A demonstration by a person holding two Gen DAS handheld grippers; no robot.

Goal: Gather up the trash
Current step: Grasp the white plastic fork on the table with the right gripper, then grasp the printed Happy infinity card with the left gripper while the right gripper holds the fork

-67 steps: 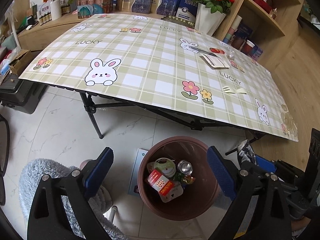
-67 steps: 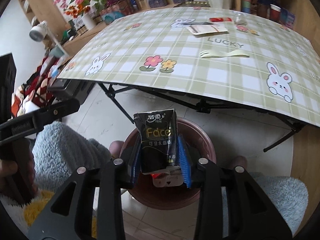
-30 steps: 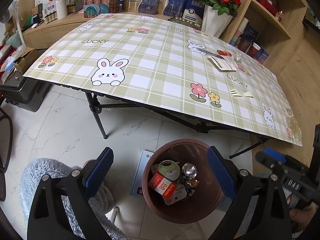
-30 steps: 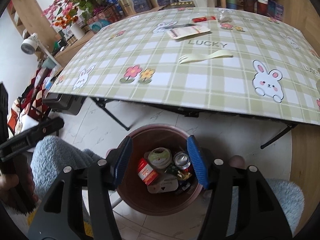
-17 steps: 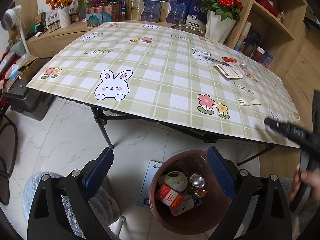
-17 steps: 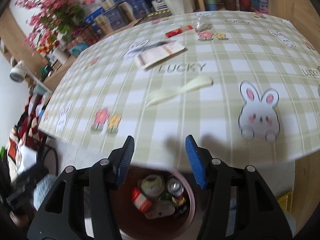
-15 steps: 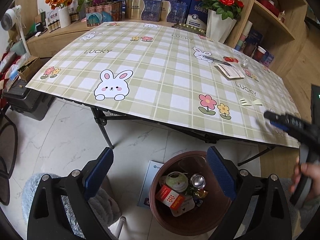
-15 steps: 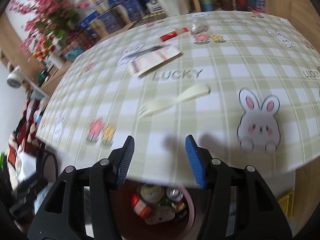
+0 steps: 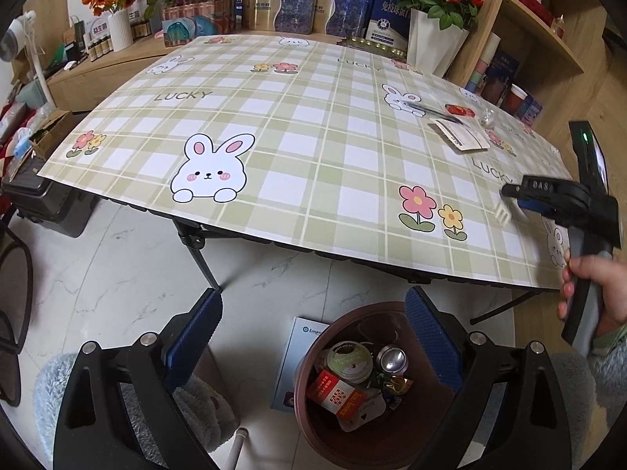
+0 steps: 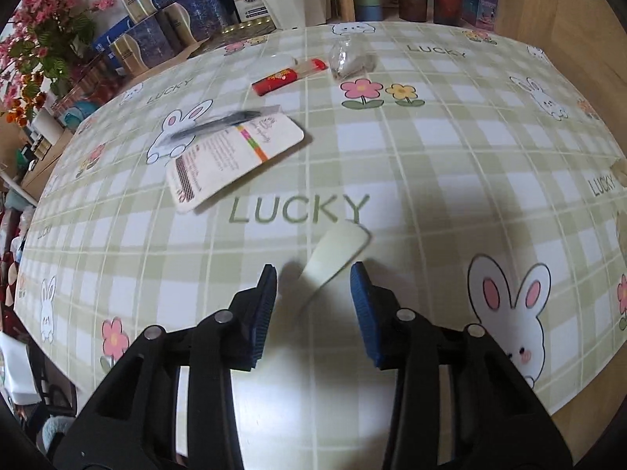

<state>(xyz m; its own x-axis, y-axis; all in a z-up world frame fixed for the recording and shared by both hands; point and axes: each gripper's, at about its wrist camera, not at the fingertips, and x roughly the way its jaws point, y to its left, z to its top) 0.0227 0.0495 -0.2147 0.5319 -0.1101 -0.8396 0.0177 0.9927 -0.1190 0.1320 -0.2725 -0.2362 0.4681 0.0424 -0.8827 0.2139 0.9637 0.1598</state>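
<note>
Two claws appear in our views. At left, our left claw [image 9: 313,337] hangs above the floor with its jaws wide apart and nothing between them; just below and to its right stands the bin [image 9: 309,411], holding a can [image 9: 392,359], a round lid [image 9: 348,360] and a red packet [image 9: 336,393]. Above these we see the surface [image 9: 298,125], spread with a plaid bunny cloth. Further right on it lie a pen [image 10: 219,123], a card [image 10: 235,160], a red wrapper [image 10: 288,75] and a clear wrapper [image 10: 348,59]. At far right, our right hand [image 9: 595,286] holds the right claw [image 10: 313,274] low over the cloth; its jaws are closing, apart, with the fork [image 10: 333,258] lying between them, the pads not yet pressing on it. The fork's tines [image 9: 502,211] point toward the cloth's flower print.
</note>
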